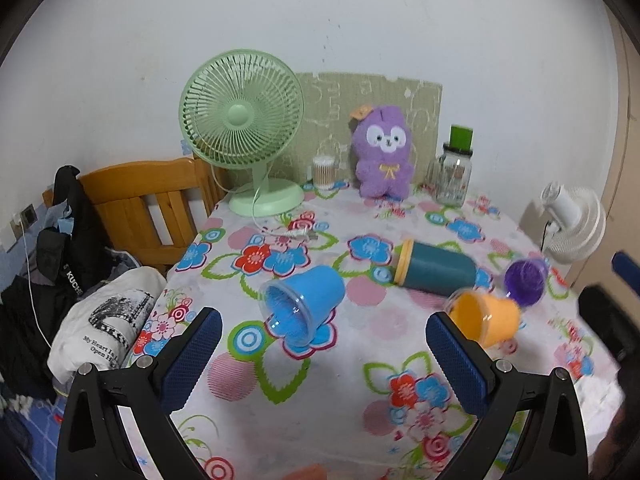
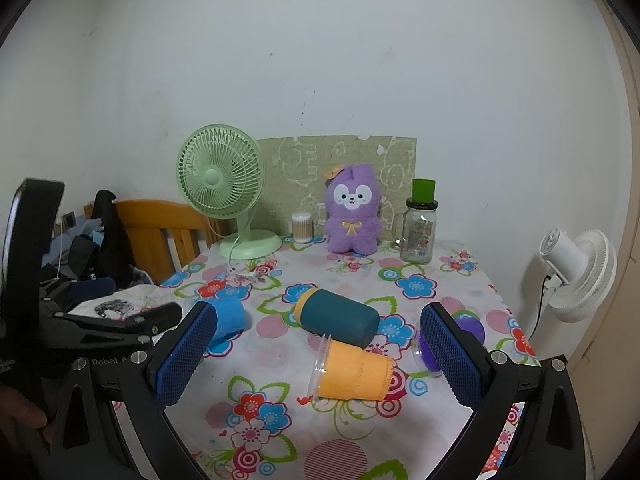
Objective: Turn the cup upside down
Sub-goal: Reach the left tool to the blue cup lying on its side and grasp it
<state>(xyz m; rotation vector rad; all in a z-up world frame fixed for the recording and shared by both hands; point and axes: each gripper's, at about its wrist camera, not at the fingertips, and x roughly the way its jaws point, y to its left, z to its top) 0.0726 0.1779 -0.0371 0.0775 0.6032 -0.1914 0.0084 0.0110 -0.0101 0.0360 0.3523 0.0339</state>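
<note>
Even soft light, fisheye-bent dark corners, slight blur right.

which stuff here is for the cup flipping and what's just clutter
For the job: blue cup, orange cup, purple cup, teal cup, all lying on their sides.

Lying about: green fan, plush toy, glass jar, cotton swabs, white fan.

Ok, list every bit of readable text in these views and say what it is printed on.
"My Heart Is" over "Open", cut off: white printed cloth left of the table.
"KUCHE", cut off: black garment on the wooden bed frame.
"Robot", rest hidden: black body of the right gripper, right wrist view.
Glass jar: lid rim and label print too small to read.
Green wall board: faint doodles, nothing legible.
</note>
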